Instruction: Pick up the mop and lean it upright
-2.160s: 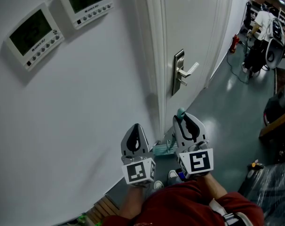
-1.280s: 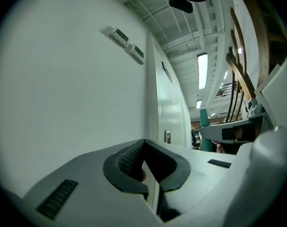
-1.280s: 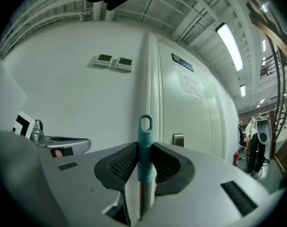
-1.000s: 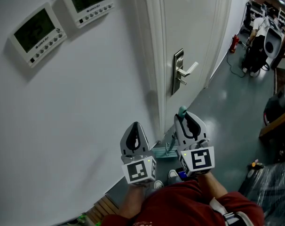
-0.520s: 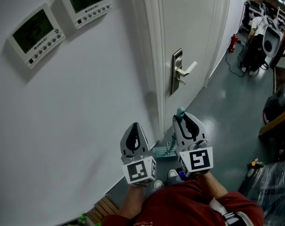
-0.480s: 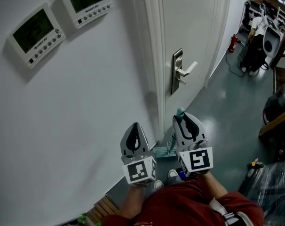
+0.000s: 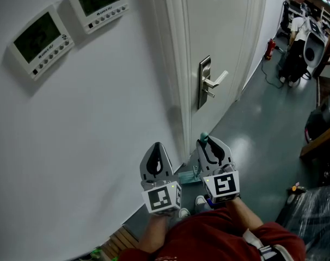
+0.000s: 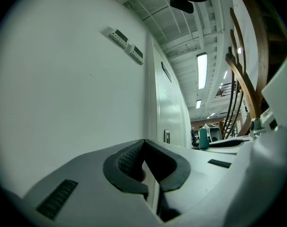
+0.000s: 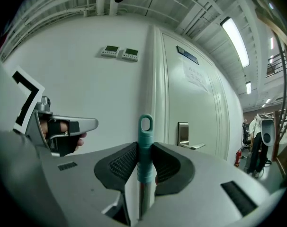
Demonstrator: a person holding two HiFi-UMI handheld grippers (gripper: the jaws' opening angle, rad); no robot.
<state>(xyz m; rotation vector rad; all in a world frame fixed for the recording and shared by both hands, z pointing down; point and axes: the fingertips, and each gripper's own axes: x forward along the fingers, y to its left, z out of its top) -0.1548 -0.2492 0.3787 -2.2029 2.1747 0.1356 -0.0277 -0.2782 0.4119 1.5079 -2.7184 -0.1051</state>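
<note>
The mop stands upright close to the white wall (image 7: 99, 118) and door frame (image 7: 178, 80). Its teal handle tip (image 7: 203, 137) pokes out above my right gripper (image 7: 210, 148), whose jaws are shut on the handle. In the right gripper view the teal grip (image 9: 144, 148) sits clamped between both pads of the right gripper (image 9: 144, 163). The mop head (image 7: 189, 174) rests on the floor below, partly hidden. My left gripper (image 7: 156, 165) is beside it on the left, shut and empty; in its own view the left gripper (image 8: 144, 150) has its pads meeting at the tip.
A white door with a metal lever handle (image 7: 211, 84) is just right of the mop. Two control panels (image 7: 40, 37) (image 7: 97, 1) hang on the wall. A person (image 7: 295, 37), a red extinguisher (image 7: 271, 49) and wooden furniture (image 7: 320, 140) stand farther right on the grey floor.
My right gripper has shifted slightly left toward the wall with the mop handle still in it. The left gripper has stayed in place.
</note>
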